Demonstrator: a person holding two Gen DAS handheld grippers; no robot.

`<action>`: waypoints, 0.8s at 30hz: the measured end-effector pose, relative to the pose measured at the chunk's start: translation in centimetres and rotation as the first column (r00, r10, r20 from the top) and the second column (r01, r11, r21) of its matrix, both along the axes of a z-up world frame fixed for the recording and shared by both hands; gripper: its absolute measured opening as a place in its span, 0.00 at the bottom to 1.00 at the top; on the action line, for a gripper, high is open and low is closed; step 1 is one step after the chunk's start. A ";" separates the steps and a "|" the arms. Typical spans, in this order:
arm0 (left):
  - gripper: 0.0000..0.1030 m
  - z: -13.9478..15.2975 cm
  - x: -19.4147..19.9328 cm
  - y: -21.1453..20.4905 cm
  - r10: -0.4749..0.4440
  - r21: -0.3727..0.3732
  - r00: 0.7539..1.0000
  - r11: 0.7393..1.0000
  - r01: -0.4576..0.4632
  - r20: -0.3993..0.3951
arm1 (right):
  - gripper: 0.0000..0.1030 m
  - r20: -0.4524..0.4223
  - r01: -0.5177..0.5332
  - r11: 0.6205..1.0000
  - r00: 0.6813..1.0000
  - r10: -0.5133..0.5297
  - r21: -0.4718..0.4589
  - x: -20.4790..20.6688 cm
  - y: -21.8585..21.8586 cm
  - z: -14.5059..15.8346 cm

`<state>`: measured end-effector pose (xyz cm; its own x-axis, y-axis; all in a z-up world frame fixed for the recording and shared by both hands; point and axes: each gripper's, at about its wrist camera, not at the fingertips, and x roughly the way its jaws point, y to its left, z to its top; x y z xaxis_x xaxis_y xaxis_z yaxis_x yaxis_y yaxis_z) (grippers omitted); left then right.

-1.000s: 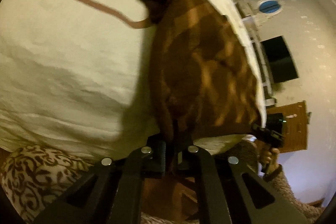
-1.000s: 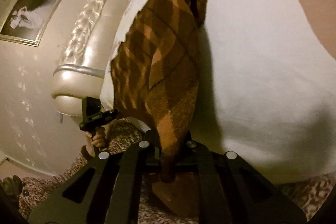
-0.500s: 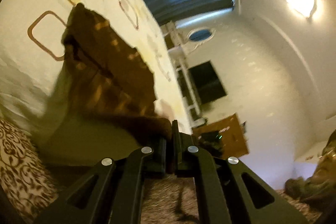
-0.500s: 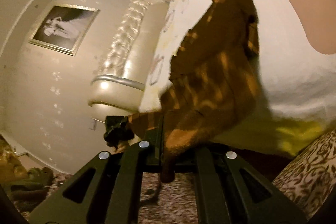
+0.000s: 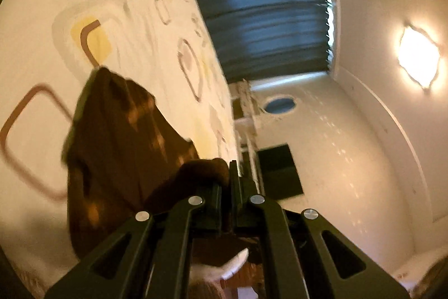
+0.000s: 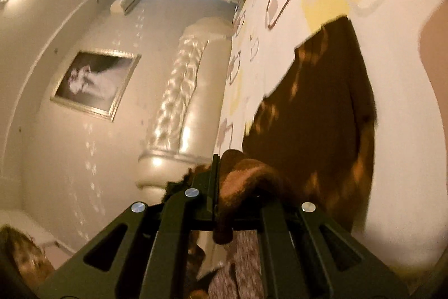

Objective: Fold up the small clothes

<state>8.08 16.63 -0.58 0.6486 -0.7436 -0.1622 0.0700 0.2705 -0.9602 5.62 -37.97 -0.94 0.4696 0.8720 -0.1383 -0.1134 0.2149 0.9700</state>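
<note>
Motion blur smears the brown checked garment (image 5: 117, 147), so its shape and pattern are hard to make out. It drapes over the patterned bedsheet (image 5: 56, 27) near the bed's edge. The left gripper (image 5: 228, 173) and the right gripper (image 6: 217, 173) each pinch a corner.

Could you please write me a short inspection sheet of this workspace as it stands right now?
Surface: bed with a white cover printed with brown and yellow rounded squares.
Job's things: one brown checked garment, its far part on the cover, its near edge lifted.
Clutter: nothing seen.
Grippers: left claw shut on the garment's edge; right claw shut on the garment too.
Cables: nothing seen.
Surroundings: padded headboard, framed picture, dark curtain, lit wall lamp.
</note>
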 end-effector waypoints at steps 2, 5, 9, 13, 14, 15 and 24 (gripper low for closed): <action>0.04 -1.4 2.9 -0.1 0.024 0.017 0.999 1.000 -0.023 -0.038 | 0.04 -0.020 0.020 1.000 1.000 -0.020 0.014 3.6 0.2 -1.0; 0.04 -3.5 6.5 -0.2 0.053 0.050 0.993 0.998 -0.048 -0.106 | 0.04 -0.068 0.051 0.999 0.996 -0.051 -0.001 7.6 0.5 -2.9; 0.04 -5.8 10.1 0.0 0.075 0.080 0.982 0.995 -0.062 -0.172 | 0.04 -0.150 0.082 0.996 0.985 -0.087 -0.040 12.0 0.9 -6.0; 0.04 -7.2 12.4 -0.2 0.085 0.125 0.976 0.990 -0.060 -0.202 | 0.04 -0.180 0.110 0.993 0.977 -0.117 -0.047 15.1 0.7 -7.8; 0.04 -7.7 12.9 -0.2 0.087 0.122 0.973 0.991 -0.061 -0.213 | 0.04 -0.184 0.114 0.992 0.975 -0.121 -0.048 15.9 0.6 -8.2; 0.04 -8.1 13.3 -0.2 0.088 0.122 0.971 0.991 -0.062 -0.222 | 0.04 -0.189 0.121 0.991 0.973 -0.130 -0.060 16.6 0.6 -8.6; 0.49 -9.8 14.9 0.6 0.113 0.107 0.968 0.990 -0.091 -0.222 | 0.46 -0.176 0.199 0.975 0.961 -0.214 -0.097 19.2 0.0 -9.9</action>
